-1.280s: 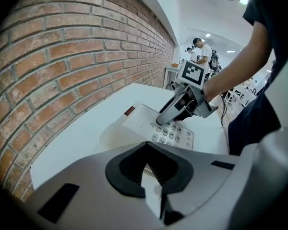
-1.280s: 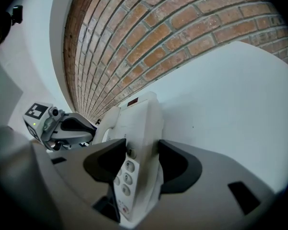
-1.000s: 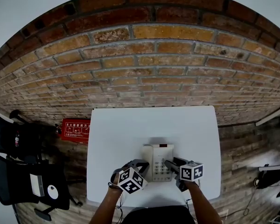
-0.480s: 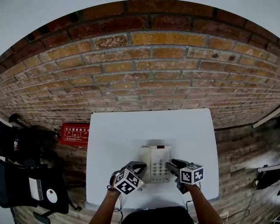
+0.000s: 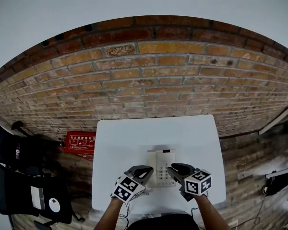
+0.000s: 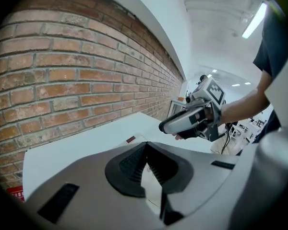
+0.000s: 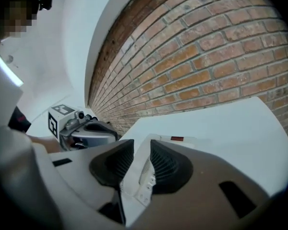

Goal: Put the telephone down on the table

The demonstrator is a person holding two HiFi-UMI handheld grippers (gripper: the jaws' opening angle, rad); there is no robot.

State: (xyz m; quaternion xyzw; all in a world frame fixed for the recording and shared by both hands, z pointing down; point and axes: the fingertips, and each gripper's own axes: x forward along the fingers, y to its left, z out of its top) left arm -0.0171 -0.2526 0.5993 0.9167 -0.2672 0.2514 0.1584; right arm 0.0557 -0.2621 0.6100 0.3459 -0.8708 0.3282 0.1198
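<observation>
Off the table's (image 5: 134, 138) 9 o'clock edge, a red sign (image 5: 80, 142) leans low against the brick wall (image 5: 158, 80), and a black chair (image 5: 19, 186) stands further out toward 8 o'clock.

The left gripper (image 5: 143, 170) hangs above the table's near edge, at about 8 o'clock from the telephone (image 5: 162, 164). Its jaws are clenched together on nothing, and its own view shows only a sliver of the white telephone far below through the notch. A second ago it sat lower, close against the telephone's left flank.

The telephone lies flat on the table, keypad up, toward 6 o'clock of the tabletop (the near half, roughly centred), and it has not shifted while the hands lifted.

The right gripper (image 5: 173, 169) is at about 4 o'clock from the telephone and has likewise come up off its right side. Its jaws, lately wide, have just been closing and now stand half parted. The telephone shows through the gap well beneath them, untouched by the pads.

With both claws free and raised, I judge that the telephone is already set down and the hands are simply backing away.
</observation>
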